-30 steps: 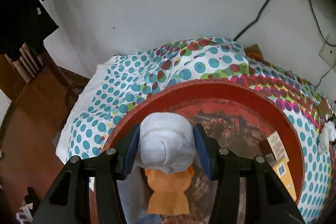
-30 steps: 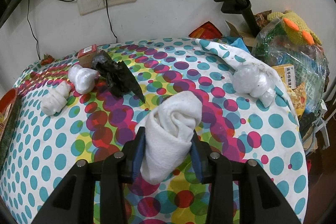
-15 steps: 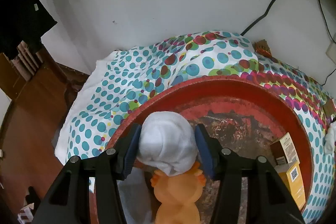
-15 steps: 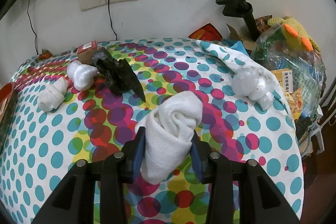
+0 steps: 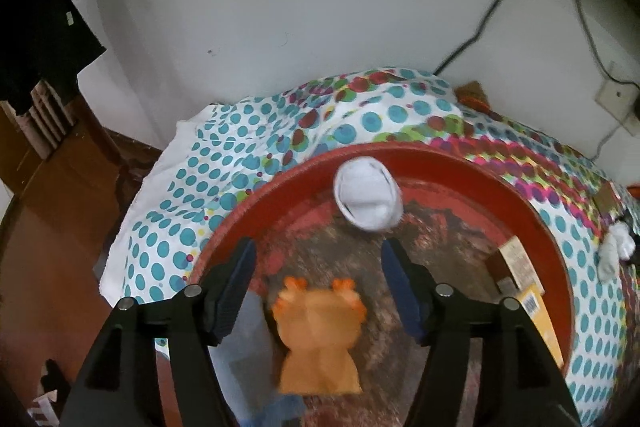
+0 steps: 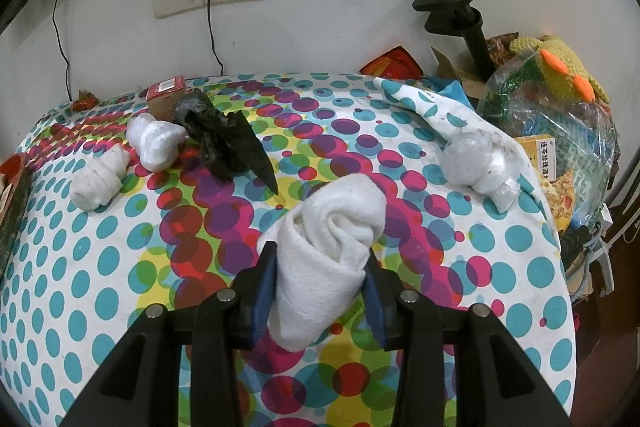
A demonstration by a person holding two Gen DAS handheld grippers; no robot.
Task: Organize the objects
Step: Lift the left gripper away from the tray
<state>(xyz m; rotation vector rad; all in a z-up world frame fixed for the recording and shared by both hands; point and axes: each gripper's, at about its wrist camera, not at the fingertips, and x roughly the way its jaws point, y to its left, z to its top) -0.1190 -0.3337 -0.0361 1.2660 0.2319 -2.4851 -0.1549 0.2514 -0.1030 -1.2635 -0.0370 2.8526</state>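
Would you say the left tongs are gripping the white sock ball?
No, the white sock ball lies beyond the opening left tongs, in the red tray.

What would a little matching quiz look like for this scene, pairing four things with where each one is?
Things:
1. white sock ball
2. orange toy
3. rolled white towel
4. black crumpled bag

Places:
A. clamped in the right gripper
B. lying on the dotted tablecloth beside white bundles
C. at the far rim of the red tray, beyond the opening left gripper
D. in the red tray, nearest the left camera

Pairs: 1-C, 2-D, 3-A, 4-B
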